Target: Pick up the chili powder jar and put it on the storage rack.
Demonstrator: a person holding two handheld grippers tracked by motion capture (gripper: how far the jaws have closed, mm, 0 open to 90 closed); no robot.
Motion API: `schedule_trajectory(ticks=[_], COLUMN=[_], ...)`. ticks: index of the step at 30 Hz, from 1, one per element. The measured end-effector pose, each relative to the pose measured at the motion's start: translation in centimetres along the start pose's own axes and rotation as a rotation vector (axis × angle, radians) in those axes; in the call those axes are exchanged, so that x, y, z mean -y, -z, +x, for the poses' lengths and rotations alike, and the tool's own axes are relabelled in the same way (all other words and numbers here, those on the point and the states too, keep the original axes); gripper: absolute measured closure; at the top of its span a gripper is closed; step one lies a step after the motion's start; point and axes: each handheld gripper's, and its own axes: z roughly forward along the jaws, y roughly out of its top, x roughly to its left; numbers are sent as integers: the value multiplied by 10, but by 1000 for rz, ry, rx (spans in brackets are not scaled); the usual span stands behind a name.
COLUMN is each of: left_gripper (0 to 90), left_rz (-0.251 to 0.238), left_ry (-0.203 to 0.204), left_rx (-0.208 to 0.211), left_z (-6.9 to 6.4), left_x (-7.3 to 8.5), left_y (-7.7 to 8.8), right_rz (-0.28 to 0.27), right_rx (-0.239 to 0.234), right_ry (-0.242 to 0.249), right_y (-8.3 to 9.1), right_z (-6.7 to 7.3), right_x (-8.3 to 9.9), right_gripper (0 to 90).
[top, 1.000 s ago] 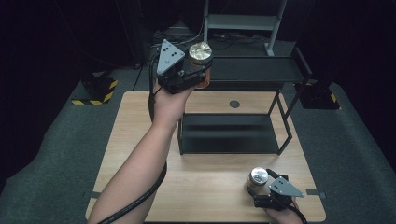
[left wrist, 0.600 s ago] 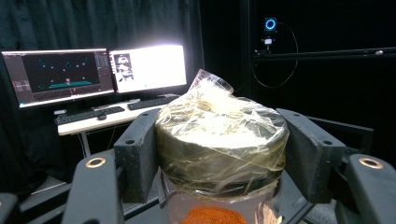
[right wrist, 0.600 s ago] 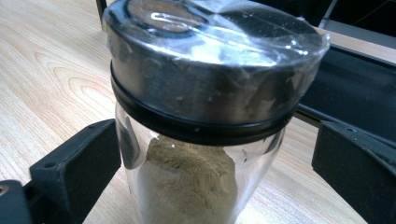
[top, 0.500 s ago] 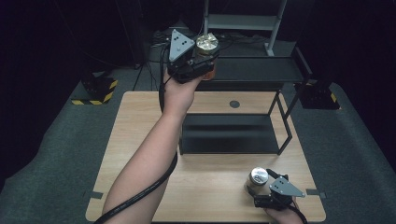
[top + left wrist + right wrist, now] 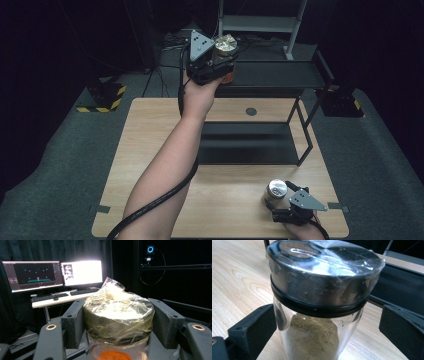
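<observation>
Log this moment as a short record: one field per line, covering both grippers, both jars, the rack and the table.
left gripper: raised over the top shelf of the rack, fingers closed on the orange spice jar
orange spice jar: plastic film over its lid, orange powder inside
right gripper: low at the near right of the table, fingers either side of the brown spice jar with gaps
brown spice jar: upright on the table, metal lid under film
rack: black, two shelves, at the far side
table: light wood

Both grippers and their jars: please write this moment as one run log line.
left gripper: shut on orange spice jar, raised by black shelf | right gripper: jaws open around brown spice jar, on table
</observation>
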Motion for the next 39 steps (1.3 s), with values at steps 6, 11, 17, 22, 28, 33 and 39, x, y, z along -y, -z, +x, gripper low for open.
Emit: schedule_trajectory(ticks=[6, 11, 17, 22, 28, 33, 39], left_gripper=[346, 346, 347, 346, 346, 345, 342], left_rz=[2, 7, 15, 15, 25, 23, 25], left_ry=[22, 27, 43, 44, 43, 45, 44], left_rx=[-13, -14, -14, -12, -13, -8, -6], left_z=[3, 4, 5, 5, 6, 8, 8], left_x=[2, 4, 8, 10, 9, 10, 10], left_y=[-6, -10, -12, -13, -13, -14, -14], right_rz=[-4, -5, -5, -4, -5, -5, -5], right_rx=[1, -1, -1, -1, -2, -1, -1], right_ry=[1, -2, -5, -3, -2, -2, 0], right_y=[0, 0, 0, 0, 0, 0, 0], right_z=[0, -1, -1, -1, -1, -1, 0], right_x=[1, 1, 1, 1, 1, 1, 1], right_gripper=[3, 2, 2, 2, 2, 2, 2])
